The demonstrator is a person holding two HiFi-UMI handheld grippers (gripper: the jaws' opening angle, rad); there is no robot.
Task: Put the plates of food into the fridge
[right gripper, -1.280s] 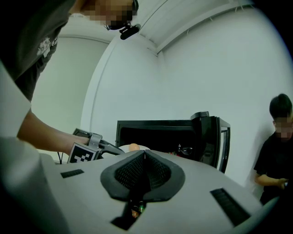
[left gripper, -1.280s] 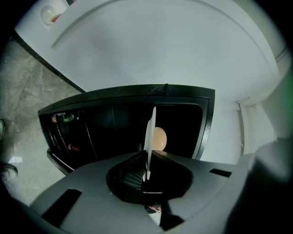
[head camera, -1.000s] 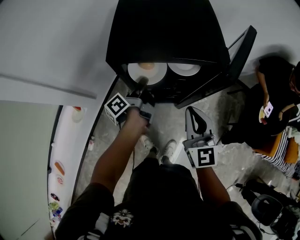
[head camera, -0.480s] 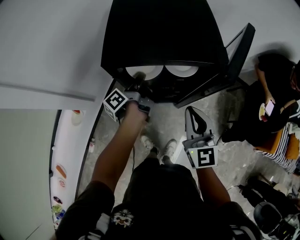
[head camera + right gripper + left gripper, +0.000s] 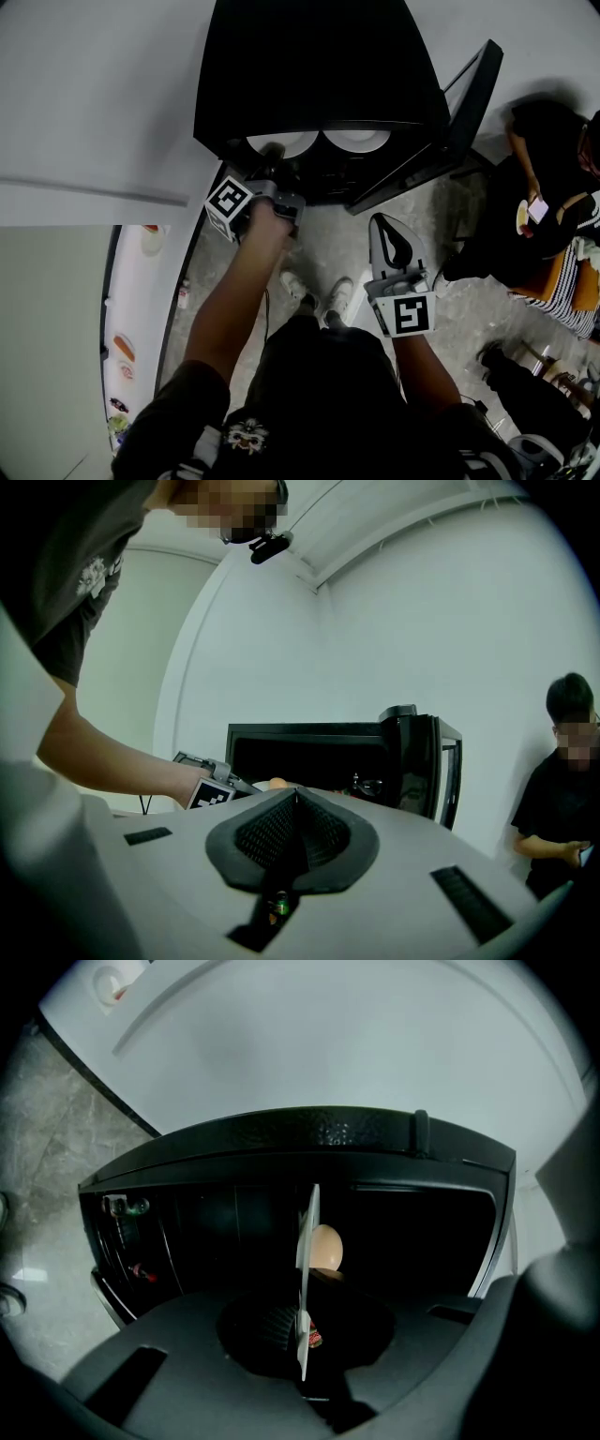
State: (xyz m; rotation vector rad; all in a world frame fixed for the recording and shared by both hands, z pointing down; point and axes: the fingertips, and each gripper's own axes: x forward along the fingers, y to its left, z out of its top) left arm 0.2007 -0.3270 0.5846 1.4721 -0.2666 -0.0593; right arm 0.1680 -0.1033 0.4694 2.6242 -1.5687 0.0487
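Note:
The black fridge (image 5: pixel 319 66) stands with its door (image 5: pixel 466 103) swung open to the right. Two white plates lie side by side inside. My left gripper (image 5: pixel 274 157) reaches into the opening, shut on the rim of the left plate (image 5: pixel 291 143). In the left gripper view this plate (image 5: pixel 307 1241) shows edge-on between the jaws, with a pale round bun (image 5: pixel 326 1247) on it. The other plate (image 5: pixel 358 141) lies to its right. My right gripper (image 5: pixel 394 246) hangs shut and empty in front of the fridge, over the floor.
A person (image 5: pixel 548 211) in black sits at the right, close to the open door. A white counter (image 5: pixel 131 309) with more food plates runs along the left. The stone floor (image 5: pixel 333 244) and my shoes (image 5: pixel 323 295) lie below the grippers.
My left gripper has pushed the plate deeper into the fridge, so less of it shows under the fridge top. My right gripper has stayed put.

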